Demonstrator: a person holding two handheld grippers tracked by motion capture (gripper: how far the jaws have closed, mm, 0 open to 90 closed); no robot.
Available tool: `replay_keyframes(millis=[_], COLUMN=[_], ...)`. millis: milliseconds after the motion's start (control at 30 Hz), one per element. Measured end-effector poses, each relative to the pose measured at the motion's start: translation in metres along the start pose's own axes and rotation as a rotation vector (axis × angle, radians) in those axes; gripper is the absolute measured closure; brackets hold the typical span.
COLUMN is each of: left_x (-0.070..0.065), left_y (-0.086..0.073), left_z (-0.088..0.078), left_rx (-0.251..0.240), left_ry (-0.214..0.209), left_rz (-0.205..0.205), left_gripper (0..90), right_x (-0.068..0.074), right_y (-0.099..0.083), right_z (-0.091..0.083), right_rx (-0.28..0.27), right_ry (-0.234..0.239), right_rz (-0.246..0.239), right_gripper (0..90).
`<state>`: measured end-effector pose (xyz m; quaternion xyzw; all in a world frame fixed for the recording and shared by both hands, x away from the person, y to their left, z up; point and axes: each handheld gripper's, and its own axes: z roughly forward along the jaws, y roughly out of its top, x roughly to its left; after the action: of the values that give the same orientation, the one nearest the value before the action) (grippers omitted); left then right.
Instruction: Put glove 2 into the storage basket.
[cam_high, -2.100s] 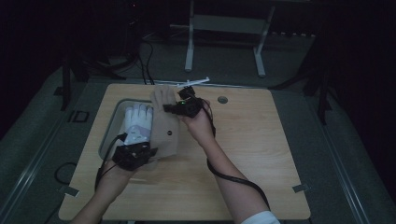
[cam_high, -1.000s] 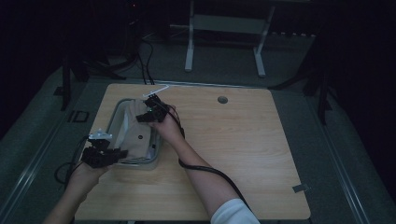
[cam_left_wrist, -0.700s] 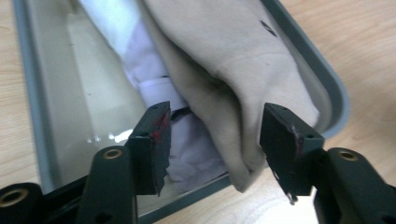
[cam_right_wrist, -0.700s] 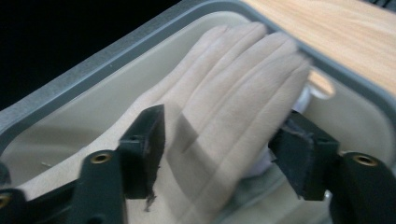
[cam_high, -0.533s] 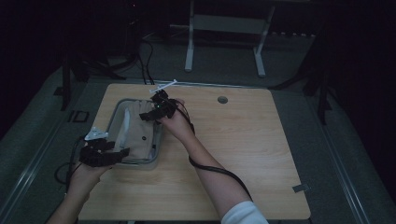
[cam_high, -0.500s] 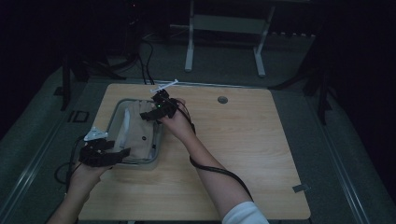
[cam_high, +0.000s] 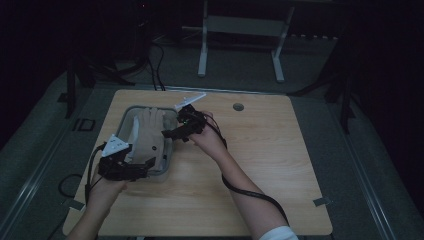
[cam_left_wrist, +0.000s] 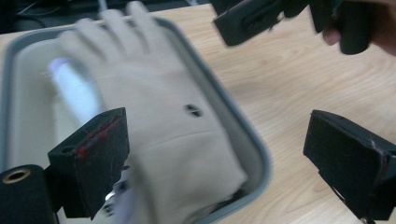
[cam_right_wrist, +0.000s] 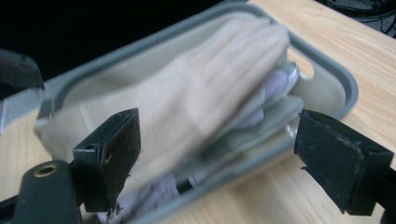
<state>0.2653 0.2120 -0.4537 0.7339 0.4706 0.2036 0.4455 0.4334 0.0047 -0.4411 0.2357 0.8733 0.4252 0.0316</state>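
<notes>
Beige fabric glove (cam_high: 149, 137) is lying flat in the grey plastic tray (cam_high: 168, 156), draping over a white one. Both the left gripper (cam_high: 142, 170) and right gripper (cam_high: 169, 132) have just been opening, nothing between their jaws. Soft and light, it likely wants pinching at the cuff.

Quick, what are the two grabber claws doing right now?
Left gripper: open, holding nothing, jaws just opened over the beige glove.
Right gripper: open, holding nothing, jaws just opened.
</notes>
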Motion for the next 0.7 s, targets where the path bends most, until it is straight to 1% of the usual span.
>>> replay_keyframes(millis=[33, 100, 133, 200, 267, 300, 333, 367, 400, 467, 533, 700], left_x=[-0.003, -0.01, -0.012, -0.019, -0.024, -0.026, -0.029, -0.031, -0.034, -0.037, -0.041, -0.052], left_y=[0.001, 0.001, 0.001, 0.001, 0.001, 0.001, 0.001, 0.001, 0.0, -0.001, -0.003, -0.006], left_z=[0.002, 0.007, 0.009, 0.013, 0.015, 0.017, 0.018, 0.019, 0.021, 0.025, 0.028, 0.035], left_rx=[0.004, -0.003, -0.006, -0.012, -0.022, -0.019, -0.028, -0.032, -0.05, -0.045, -0.047, -0.042], left_ry=[-0.008, -0.036, -0.042, -0.053, -0.075, -0.088, -0.1, -0.107, -0.129, -0.141, -0.171, -0.192], left_rz=[0.008, 0.009, 0.01, 0.019, 0.018, 0.024, 0.031, 0.035, 0.048, 0.055, 0.059, 0.083], left_gripper=[6.9, 5.8, 5.8, 5.8, 5.8, 5.9, 5.8, 5.8, 5.9, 5.8, 5.9, 5.9], right_x=[0.0, 0.0, -0.001, -0.002, -0.003, -0.003, -0.003, -0.004, -0.004, -0.006, -0.008, -0.013], right_y=[-0.004, -0.012, -0.015, -0.021, -0.03, -0.034, -0.039, -0.044, -0.048, -0.056, -0.063, -0.079], right_z=[-0.002, -0.008, -0.011, -0.017, -0.024, -0.027, -0.03, -0.033, -0.035, -0.038, -0.041, -0.05], right_rx=[0.003, 0.002, -0.004, -0.012, -0.019, -0.018, -0.016, -0.019, -0.019, -0.01, -0.001, 0.007], right_ry=[0.007, 0.019, 0.018, 0.025, 0.026, 0.027, 0.029, 0.024, 0.022, 0.013, 0.006, -0.004], right_rz=[-0.004, -0.014, -0.018, -0.014, -0.014, -0.01, -0.01, -0.012, -0.014, -0.015, -0.014, -0.016], right_gripper=[14.6, 14.5, 14.5, 14.5, 14.5, 14.5, 14.5, 14.6, 14.6, 14.6, 14.6, 14.6])
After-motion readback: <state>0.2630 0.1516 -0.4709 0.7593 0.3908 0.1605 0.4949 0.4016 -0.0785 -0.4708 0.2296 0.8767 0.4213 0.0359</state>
